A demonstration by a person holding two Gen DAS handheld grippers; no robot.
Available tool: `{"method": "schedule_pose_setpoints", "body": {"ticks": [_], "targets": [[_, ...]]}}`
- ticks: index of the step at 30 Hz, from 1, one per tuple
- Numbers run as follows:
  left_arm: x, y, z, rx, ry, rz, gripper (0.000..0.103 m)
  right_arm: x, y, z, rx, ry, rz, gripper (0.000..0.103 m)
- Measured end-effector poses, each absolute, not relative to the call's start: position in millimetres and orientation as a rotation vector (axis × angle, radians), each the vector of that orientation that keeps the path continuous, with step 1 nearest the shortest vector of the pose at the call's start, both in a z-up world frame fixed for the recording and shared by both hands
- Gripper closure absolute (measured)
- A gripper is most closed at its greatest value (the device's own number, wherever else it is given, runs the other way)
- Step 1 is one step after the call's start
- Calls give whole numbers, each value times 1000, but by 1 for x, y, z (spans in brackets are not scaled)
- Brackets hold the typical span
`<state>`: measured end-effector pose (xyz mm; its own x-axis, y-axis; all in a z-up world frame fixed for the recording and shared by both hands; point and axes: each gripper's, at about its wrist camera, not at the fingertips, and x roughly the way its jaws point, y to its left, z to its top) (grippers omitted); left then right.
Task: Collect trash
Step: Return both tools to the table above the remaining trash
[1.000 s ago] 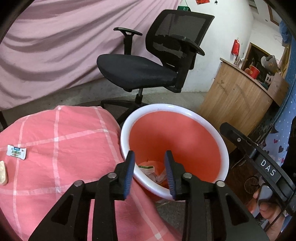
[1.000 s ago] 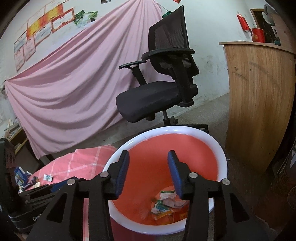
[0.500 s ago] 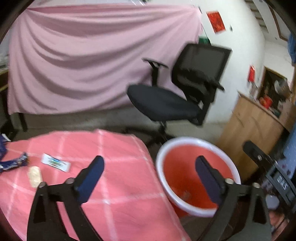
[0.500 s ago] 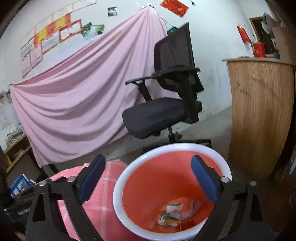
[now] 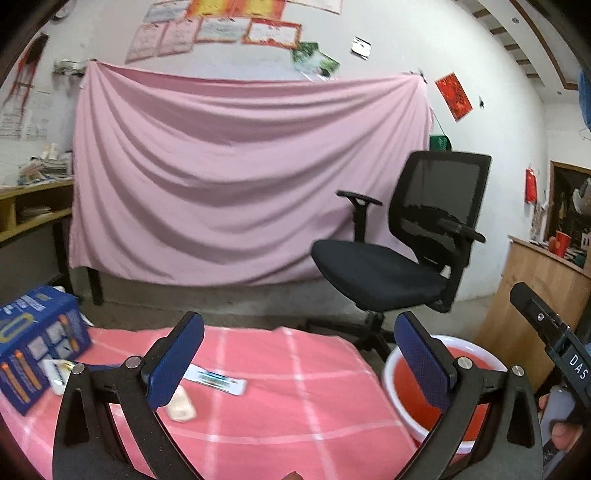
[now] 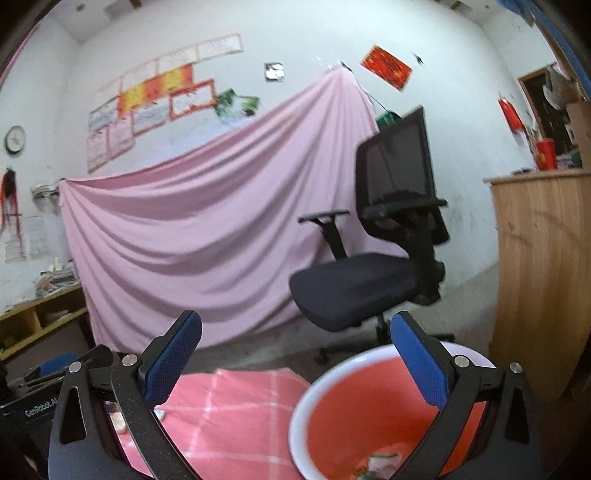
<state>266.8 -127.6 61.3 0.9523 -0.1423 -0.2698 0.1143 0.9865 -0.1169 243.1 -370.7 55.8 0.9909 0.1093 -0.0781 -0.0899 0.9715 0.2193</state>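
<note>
Blue-padded fingers on our left gripper just opened wide, empty. Flat white wrapper lies just ahead, long side crossways, on the pink checked bench; right gripper, also open, hovers over the red bin.

We read two markings. "DAS" stands in white capitals on the black body of the right gripper, at the right edge of the left wrist view. "GenRobot.A", cut off at its end, stands in pale letters on the black body of the left gripper, low at the left of the right wrist view. Print on the blue box and the wall posters is too blurred to read.
</note>
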Motion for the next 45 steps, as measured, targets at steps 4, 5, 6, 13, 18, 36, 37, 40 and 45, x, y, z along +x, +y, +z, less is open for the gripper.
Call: {"method": "schedule_pose_setpoints", "body": {"ticks": [4, 5, 6, 13, 18, 36, 37, 40, 45], "targets": [[255, -100, 63, -99, 238, -75, 2, 241, -349, 60, 183, 37, 142, 0], [253, -93, 63, -97, 229, -61, 2, 241, -343, 60, 172, 24, 156, 0], [251, -88, 63, -98, 221, -54, 2, 241, -336, 61, 159, 10, 168, 0], [227, -49, 56, -54, 165, 24, 2, 237, -295, 61, 82, -40, 260, 0], [213, -25, 46, -29, 161, 51, 2, 241, -267, 56, 15, -18, 324, 0], [248, 18, -12, 124, 487, 47, 2, 288, -217, 12, -68, 335, 444, 0], [253, 17, -15, 140, 513, 41, 2, 292, -214, 10, -74, 365, 455, 0], [266, 15, -27, 186, 573, 36, 9, 302, -206, 1, -94, 456, 465, 4], [288, 15, -45, 245, 655, 13, 25, 319, -197, -12, -79, 598, 507, 21]]}}
